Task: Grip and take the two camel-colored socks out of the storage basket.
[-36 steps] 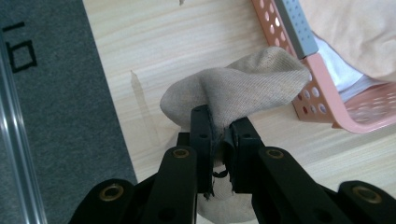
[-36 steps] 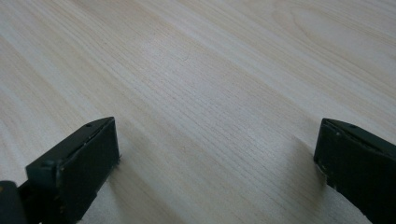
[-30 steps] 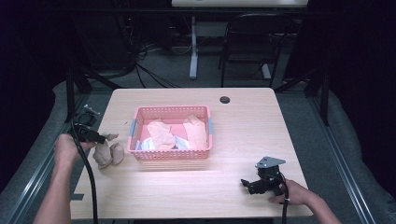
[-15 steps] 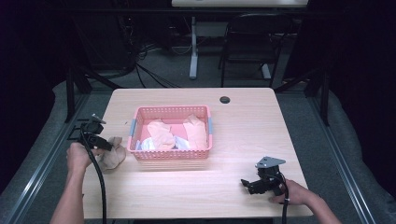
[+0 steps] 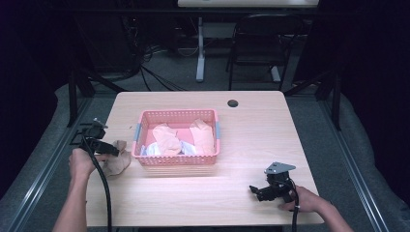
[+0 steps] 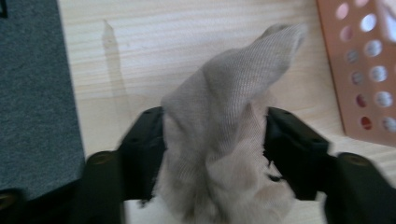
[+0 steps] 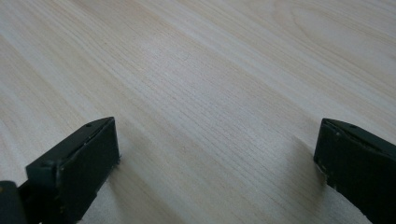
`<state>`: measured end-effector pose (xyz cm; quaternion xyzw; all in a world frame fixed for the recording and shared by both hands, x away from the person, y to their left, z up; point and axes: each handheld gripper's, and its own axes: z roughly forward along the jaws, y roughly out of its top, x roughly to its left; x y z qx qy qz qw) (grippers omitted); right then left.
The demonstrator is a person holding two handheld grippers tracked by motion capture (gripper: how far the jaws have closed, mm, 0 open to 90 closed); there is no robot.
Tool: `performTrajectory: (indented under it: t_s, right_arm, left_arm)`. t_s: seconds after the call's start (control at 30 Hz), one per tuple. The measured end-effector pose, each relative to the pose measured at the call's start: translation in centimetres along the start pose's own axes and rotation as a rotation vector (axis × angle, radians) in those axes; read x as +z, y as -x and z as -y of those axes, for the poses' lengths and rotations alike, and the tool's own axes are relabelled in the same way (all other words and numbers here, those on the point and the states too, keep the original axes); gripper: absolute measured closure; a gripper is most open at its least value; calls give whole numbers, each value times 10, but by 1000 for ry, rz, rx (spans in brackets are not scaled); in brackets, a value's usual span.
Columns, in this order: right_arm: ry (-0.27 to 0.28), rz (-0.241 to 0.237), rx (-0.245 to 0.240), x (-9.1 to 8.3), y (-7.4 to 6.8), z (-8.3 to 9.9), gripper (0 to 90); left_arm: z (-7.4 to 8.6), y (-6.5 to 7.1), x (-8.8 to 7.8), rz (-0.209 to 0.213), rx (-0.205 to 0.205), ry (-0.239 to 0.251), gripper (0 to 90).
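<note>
A beige sock [image 5: 117,163] lies crumpled on the wooden table [image 5: 270,130], just left of the pink basket [image 5: 176,113]. My left gripper [image 5: 109,149] sits low over the sock. In the left gripper view the sock [image 6: 233,88] bulges up between the two black jaws of my left gripper [image 6: 215,123]. The jaws have just been opening and now stand apart on either side of the fabric, no longer pinching it. My right gripper [image 5: 256,190] rests at the table's front right. In the right gripper view, my right gripper [image 7: 217,140] stands wide open over bare wood.
The basket holds peach-coloured socks [image 5: 167,137] and a pale cloth [image 5: 154,150]. Its perforated wall [image 6: 369,70] stands close to the right of the left gripper. A black grommet [image 5: 233,103] marks the table's far edge. Grey carpet [image 6: 32,93] lies past the table's left edge.
The left gripper has sunk a little beside the basket, and its jaws have gone from pinched on the sock to spread around it. The right gripper has stayed put.
</note>
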<state>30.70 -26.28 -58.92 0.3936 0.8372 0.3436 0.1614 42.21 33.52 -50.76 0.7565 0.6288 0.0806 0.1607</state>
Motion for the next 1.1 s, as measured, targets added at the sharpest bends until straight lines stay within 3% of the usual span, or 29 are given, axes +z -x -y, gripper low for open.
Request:
performTrajectory:
  t_s: [0.13, 0.43, 0.67, 0.83, 0.9, 1.0, 1.1]
  right_arm:
    - [1, 0, 1, 0, 0, 0, 0]
    - [0, 0, 0, 0, 0, 0, 0]
    - [1, 1, 1, 0, 0, 0, 0]
    - [0, 0, 0, 0, 0, 0, 0]
    - [1, 0, 1, 0, 0, 0, 0]
    - [0, 0, 1, 0, 0, 0, 0]
    - [0, 0, 1, 0, 0, 0, 0]
  left_arm:
    - [5, 2, -23, 3, 19, 56, 199]
    - [24, 14, -47, 17, 74, 70, 46]
    - [56, 21, -38, 29, 103, 44, 21]
    - [86, 26, -23, 75, 126, 54, 0]
    - [96, 28, -18, 62, 135, 68, 0]
    - [105, 29, -13, 42, 159, 39, 0]
    - [109, 27, -9, 46, 152, 33, 0]
